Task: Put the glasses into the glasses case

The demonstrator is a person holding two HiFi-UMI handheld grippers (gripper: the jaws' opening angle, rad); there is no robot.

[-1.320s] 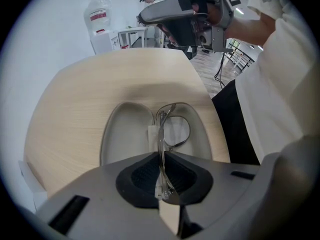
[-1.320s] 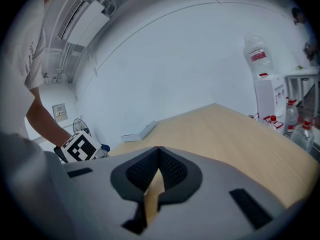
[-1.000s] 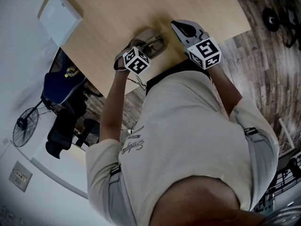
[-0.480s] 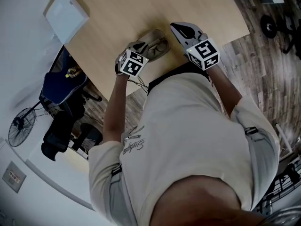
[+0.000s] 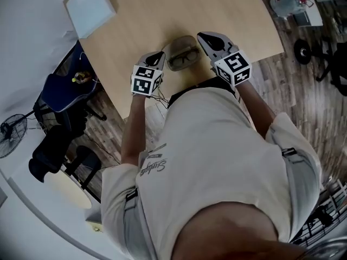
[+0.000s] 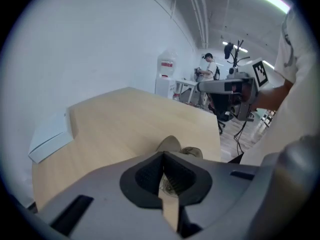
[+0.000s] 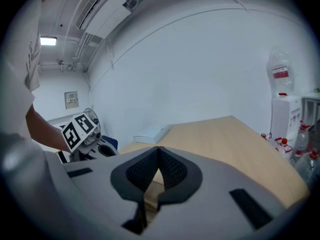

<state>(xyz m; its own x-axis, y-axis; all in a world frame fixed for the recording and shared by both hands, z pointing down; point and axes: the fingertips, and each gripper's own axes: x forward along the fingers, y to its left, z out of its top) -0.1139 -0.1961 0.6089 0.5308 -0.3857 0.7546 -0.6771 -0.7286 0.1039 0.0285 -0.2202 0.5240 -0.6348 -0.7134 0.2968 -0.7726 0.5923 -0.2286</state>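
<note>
While the left gripper and the right gripper are held low over the near edge of the light wooden table, the open beige soft glasses case lies on the tabletop between them. The dark-framed glasses rest inside the case, in the half nearer the person. The left gripper's tips sit just beside the case's left edge, and whether they touch it cannot be told. Its jaws are pressed together at the tips and pinch nothing; the case shows just beyond them. The right gripper stands just to the right of the case, its jaws likewise pressed together with nothing between them. A flat white box lies at the table's far left corner, well apart from the case.
</note>
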